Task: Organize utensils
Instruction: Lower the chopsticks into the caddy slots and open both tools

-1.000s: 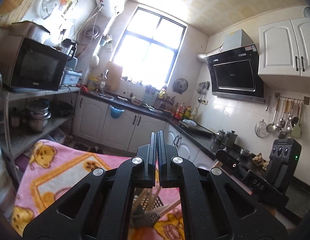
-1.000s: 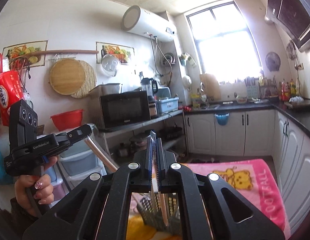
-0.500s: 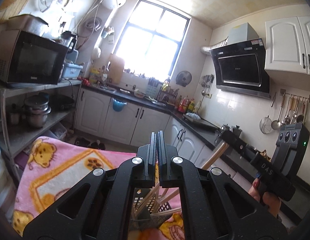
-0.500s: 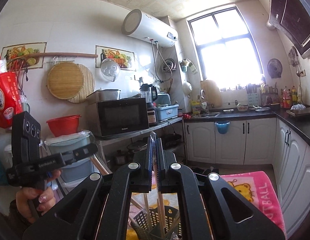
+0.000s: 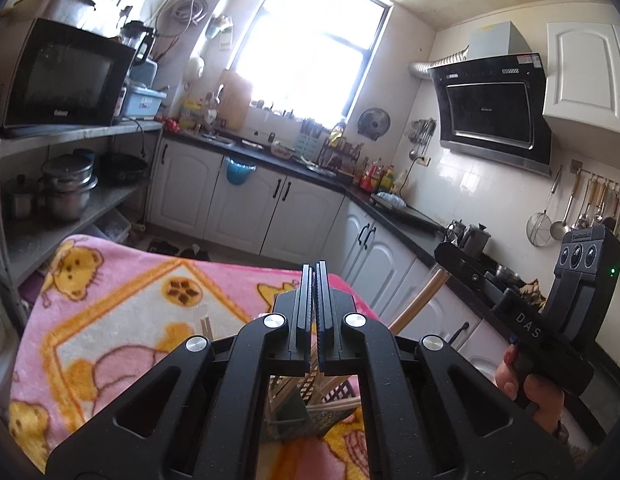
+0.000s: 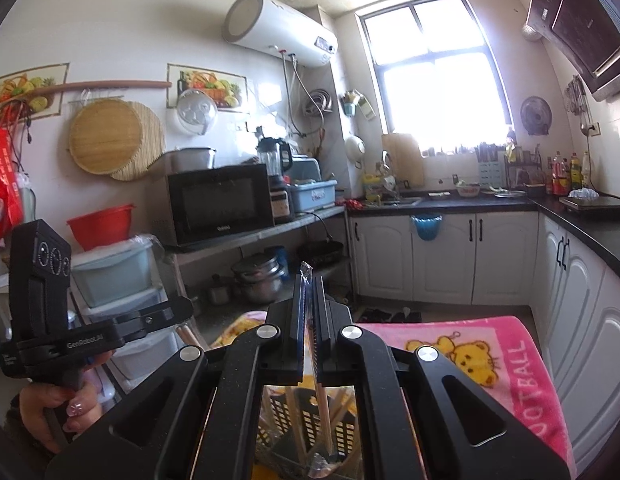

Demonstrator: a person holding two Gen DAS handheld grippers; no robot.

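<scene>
A dark slotted utensil basket (image 5: 293, 412) (image 6: 297, 416) with several wooden chopsticks in it stands on the pink bear blanket (image 5: 109, 320), right below both grippers. My right gripper (image 6: 308, 280) (image 5: 440, 250) is shut on chopsticks in a clear plastic sleeve (image 6: 322, 404); they slant down into the basket and show as a tan stick (image 5: 420, 298) in the left wrist view. My left gripper (image 5: 314, 270) (image 6: 187, 305) is shut too, and tan chopsticks (image 6: 187, 334) hang from its tip towards the basket. A hand (image 6: 69, 404) holds each gripper's handle.
A shelf rack with a microwave (image 6: 219, 200) and steel pots (image 5: 67, 188) stands left of the blanket. White cabinets under a dark counter (image 5: 293, 164) run along the far wall and the right. Plastic storage bins (image 6: 113, 272) stand by the rack.
Both grippers have sunk and tilted down towards the basket, and more of the blanket and basket shows now. Both stay shut on their chopsticks.
</scene>
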